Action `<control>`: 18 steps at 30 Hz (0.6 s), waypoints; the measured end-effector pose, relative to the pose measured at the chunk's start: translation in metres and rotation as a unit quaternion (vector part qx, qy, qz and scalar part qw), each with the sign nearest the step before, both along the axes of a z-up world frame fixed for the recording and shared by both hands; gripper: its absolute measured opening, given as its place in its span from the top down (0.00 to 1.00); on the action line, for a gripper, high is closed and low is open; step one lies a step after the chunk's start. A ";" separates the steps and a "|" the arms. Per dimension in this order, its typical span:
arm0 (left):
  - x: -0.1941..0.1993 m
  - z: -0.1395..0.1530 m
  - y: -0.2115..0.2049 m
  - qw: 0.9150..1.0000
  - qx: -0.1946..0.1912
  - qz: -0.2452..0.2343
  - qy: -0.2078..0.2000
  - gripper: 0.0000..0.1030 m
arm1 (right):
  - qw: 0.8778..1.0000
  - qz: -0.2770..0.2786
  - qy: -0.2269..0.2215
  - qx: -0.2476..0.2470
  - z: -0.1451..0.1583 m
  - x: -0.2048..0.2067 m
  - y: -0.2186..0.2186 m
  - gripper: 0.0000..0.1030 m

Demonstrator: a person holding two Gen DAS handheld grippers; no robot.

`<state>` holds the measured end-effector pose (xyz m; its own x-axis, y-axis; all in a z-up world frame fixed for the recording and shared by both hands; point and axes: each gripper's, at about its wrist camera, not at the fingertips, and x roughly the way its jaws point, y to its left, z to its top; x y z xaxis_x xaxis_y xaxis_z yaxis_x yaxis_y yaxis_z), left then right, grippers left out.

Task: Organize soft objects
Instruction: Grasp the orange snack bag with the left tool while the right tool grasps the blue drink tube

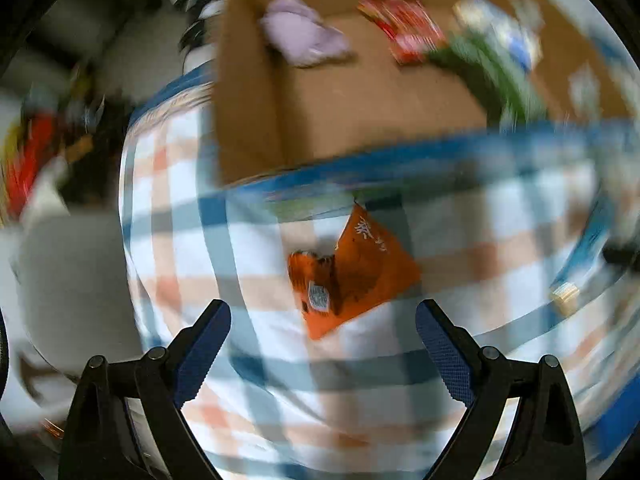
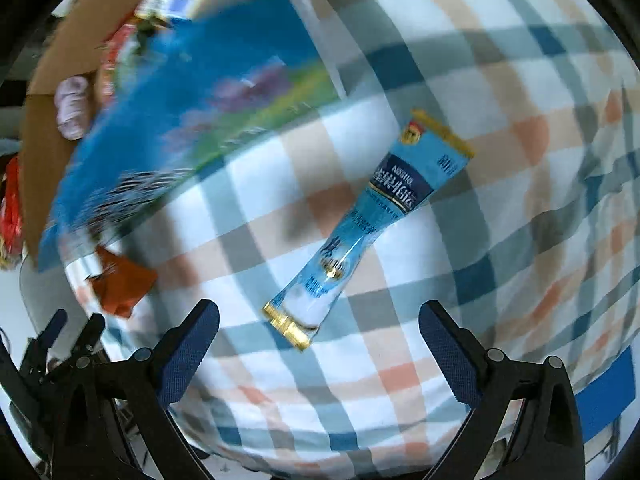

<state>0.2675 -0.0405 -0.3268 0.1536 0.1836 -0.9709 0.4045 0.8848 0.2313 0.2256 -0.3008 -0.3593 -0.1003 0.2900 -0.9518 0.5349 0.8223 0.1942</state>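
The left gripper point(image 1: 323, 344) is hovering over the checked blue, white and orange cloth point(image 1: 500, 240) with its jaws spread wide and nothing between them, and the crumpled orange foil snack packet point(image 1: 352, 276) is lying flat on the cloth just ahead of the fingertips, almost centred in the gap and apart from both blue pads point(image 1: 200, 354). Its long axis is running diagonally, from near-left to far-right. Beyond it, the open brown cardboard box point(image 1: 320, 120) is sitting on the cloth, holding a pale lilac soft item point(image 1: 304, 32) and several blurred packets. The right gripper point(image 2: 319, 344) is likewise gaping empty above the long light-blue stick sachet with gold ends point(image 2: 368, 228), whose near gold end is lying just ahead of the fingertips while its length is slanting away to the far right. Each gripper is nearer its own packet; the left one seems to need only a short forward descent, perhaps with a slight wrist turn, to close across the orange packet.
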 end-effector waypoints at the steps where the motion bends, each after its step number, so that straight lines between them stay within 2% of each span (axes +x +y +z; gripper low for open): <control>1: -0.001 -0.010 -0.009 0.999 0.029 -0.037 -0.003 0.08 | 1.000 -0.003 0.004 0.003 -0.008 0.000 0.001 0.08; 4: -0.002 -0.031 -0.025 0.992 0.078 -0.101 0.001 0.08 | 1.000 -0.016 0.020 0.015 -0.028 0.003 0.004 0.17; 7: -0.005 -0.049 -0.034 0.983 0.108 -0.147 0.015 0.08 | 0.999 -0.023 0.024 0.017 -0.036 0.003 0.006 0.19; 8: -0.007 -0.055 -0.036 0.981 0.111 -0.160 0.022 0.08 | 0.999 -0.023 0.025 0.019 -0.039 0.003 0.008 0.20; 10: -0.010 -0.064 -0.038 0.977 0.116 -0.174 0.035 0.08 | 0.999 -0.021 0.031 0.019 -0.042 0.003 0.010 0.32; 12: -0.014 -0.068 -0.040 0.975 0.115 -0.186 0.035 0.10 | 0.999 -0.017 0.040 0.017 -0.046 0.002 0.012 0.40; 14: -0.017 -0.068 -0.040 0.977 0.106 -0.182 0.040 0.21 | 0.999 -0.013 0.045 0.011 -0.049 0.002 0.013 0.50; 15: -0.018 -0.069 -0.040 0.977 0.104 -0.180 0.039 0.26 | 0.999 -0.007 0.046 0.007 -0.049 0.001 0.014 0.58; 18: -0.023 -0.065 -0.036 0.982 0.092 -0.160 0.040 0.38 | 0.999 0.003 0.050 0.006 -0.048 -0.003 0.018 0.65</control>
